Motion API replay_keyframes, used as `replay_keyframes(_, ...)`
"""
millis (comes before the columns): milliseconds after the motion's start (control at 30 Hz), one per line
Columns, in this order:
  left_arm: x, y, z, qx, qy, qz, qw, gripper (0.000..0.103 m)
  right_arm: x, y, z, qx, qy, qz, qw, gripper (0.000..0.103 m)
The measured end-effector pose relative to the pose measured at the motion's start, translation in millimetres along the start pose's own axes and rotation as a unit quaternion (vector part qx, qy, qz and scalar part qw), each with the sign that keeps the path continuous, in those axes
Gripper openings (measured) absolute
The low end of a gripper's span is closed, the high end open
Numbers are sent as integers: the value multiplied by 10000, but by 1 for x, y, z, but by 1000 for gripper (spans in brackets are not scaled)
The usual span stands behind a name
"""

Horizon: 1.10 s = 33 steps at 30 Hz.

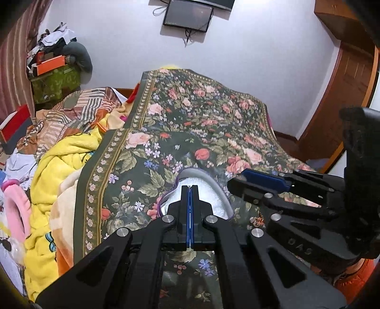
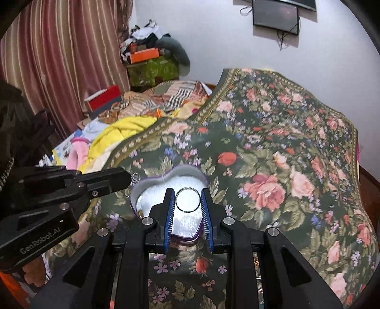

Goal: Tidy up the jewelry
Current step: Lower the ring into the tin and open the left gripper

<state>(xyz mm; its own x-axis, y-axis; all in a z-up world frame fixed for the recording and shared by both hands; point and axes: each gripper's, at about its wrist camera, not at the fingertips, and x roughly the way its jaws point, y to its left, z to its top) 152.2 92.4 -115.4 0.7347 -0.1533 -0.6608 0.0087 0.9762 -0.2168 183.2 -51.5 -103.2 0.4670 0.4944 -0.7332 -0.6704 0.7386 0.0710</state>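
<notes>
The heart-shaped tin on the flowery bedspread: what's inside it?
The heart-shaped tin shows a white padded lining. A silver ring, pinched by the right gripper, hangs over it. A small gold-coloured piece shows by its left wall. The fingers hide the rest.

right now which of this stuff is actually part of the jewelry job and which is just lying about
Part of the job:
- silver ring, held in the right gripper
- heart-shaped tin
- left gripper, pinching a thin chain

Just lying about:
- yellow blanket
- orange box
- wall screen
</notes>
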Motion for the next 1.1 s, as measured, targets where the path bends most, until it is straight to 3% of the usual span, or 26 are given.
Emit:
replay_keyframes(267,19,3,-1,3,265,-199,9995,0,14,-4,-4,-29,169,59,9998,20)
replay_keyframes(733,29,4,2,10,333,-70,9994,0,18,0,-5,-175,277,170,9993,21)
replay_keyframes(833,27,4,3,39,321,-1,9995,0,17,-1,-5,-149,271,134,9994,25)
replay_keyframes(1033,23,2,2,92,298,150,9994,5,10,-3,-6,-81,217,109,9997,26)
replay_keyframes(1100,22,3,1,90,302,180,9993,12,7,-4,-6,-65,201,81,9997,26)
